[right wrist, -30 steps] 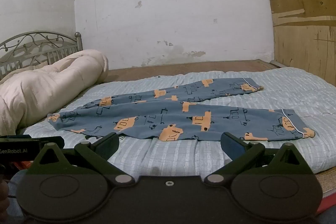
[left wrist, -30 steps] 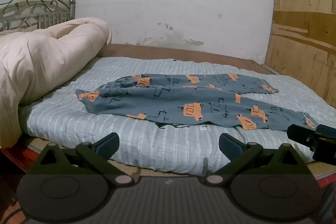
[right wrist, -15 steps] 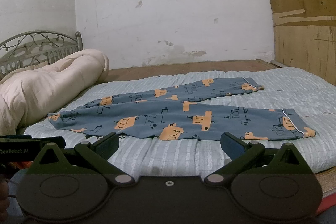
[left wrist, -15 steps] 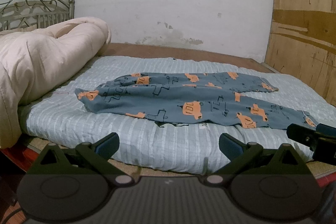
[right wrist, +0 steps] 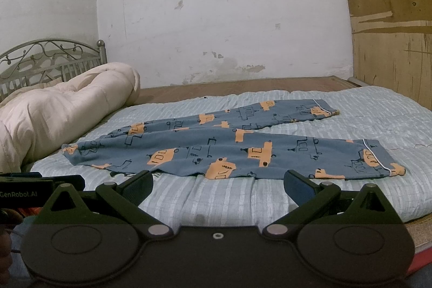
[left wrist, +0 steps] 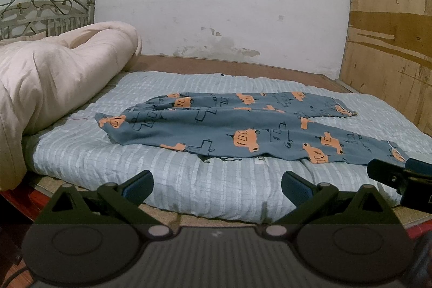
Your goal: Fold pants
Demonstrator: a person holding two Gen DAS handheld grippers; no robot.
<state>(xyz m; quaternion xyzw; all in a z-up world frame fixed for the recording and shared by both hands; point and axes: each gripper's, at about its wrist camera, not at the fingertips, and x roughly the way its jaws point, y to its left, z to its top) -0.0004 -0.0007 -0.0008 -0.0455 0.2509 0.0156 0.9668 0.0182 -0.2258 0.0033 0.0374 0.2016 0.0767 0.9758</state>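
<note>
Blue-grey pants point(left wrist: 229, 126) with orange car prints lie spread flat on the light blue quilted bed, waist at the left, two legs reaching right; they also show in the right wrist view point(right wrist: 229, 147). My left gripper point(left wrist: 217, 186) is open and empty, in front of the bed's near edge, short of the pants. My right gripper point(right wrist: 218, 186) is open and empty, low over the near edge, just short of the near leg. The right gripper shows in the left wrist view point(left wrist: 399, 174) near the near leg's cuff. The left gripper shows at the left in the right wrist view point(right wrist: 40, 188).
A rolled cream duvet point(left wrist: 54, 77) lies at the left by a metal headboard point(left wrist: 48, 10). A plywood panel point(left wrist: 391, 45) stands at the right, a white wall behind. The light blue mattress pad point(left wrist: 189, 180) ends at the near edge over a wooden frame.
Both views barely shift; the left gripper has eased slightly back or up. The pants lie unchanged and both grippers stay open.
</note>
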